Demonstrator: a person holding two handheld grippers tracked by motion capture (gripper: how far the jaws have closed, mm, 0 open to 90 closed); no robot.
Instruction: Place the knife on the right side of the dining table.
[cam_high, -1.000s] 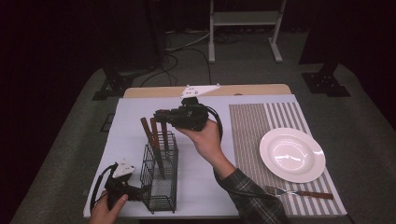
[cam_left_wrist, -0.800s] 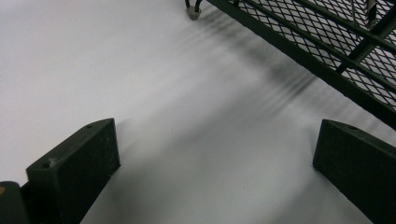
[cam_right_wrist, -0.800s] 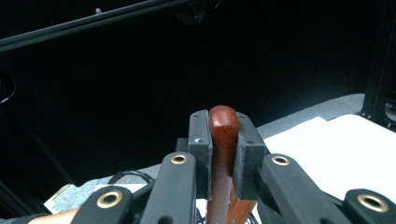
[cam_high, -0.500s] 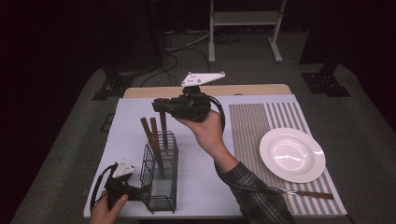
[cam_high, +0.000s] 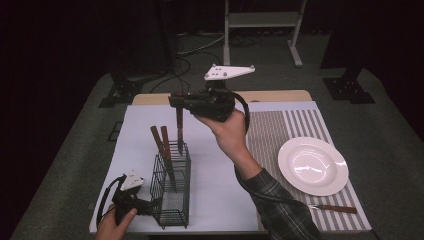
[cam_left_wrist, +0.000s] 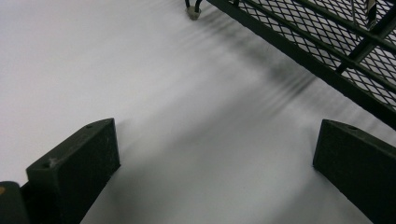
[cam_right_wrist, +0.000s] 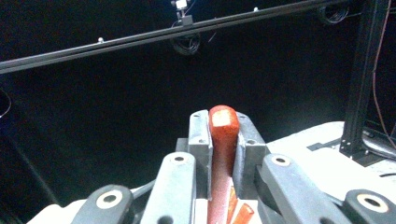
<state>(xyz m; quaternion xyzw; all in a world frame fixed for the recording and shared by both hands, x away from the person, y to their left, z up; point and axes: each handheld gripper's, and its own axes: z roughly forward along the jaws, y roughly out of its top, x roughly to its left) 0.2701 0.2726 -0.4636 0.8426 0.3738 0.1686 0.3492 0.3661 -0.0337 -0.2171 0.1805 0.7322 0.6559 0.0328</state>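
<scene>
Right gripper (cam_high: 179, 102): raised above the far part of the white sheet (cam_high: 220, 165), jaws clamped on the wooden handle of a utensil (cam_high: 179, 131) that hangs blade-down; its tip sits just above the rack's far rim. In the right gripper view the red-brown handle (cam_right_wrist: 223, 154) stands upright between the pads.
Left gripper (cam_high: 150, 206): low at the near left corner of the sheet, just beside the rack's near end; in the left gripper view its jaws stand wide apart over bare sheet, nothing between them.
Wire cutlery rack (cam_high: 172, 207): upright, one count, near the sheet's left side; mesh wall (cam_left_wrist: 327, 37) crosses the left gripper view's upper right.
Utensils in rack: two wooden-handled pieces (cam_high: 161, 142), leaning left.
Plate (cam_high: 313, 165): one, white, on the striped mat (cam_high: 280, 125), well apart from the rack.
Loose utensil (cam_high: 334, 208): one, at the mat's near edge.
Open room: bare sheet between rack and mat; narrow margin at the sheet's left edge.
</scene>
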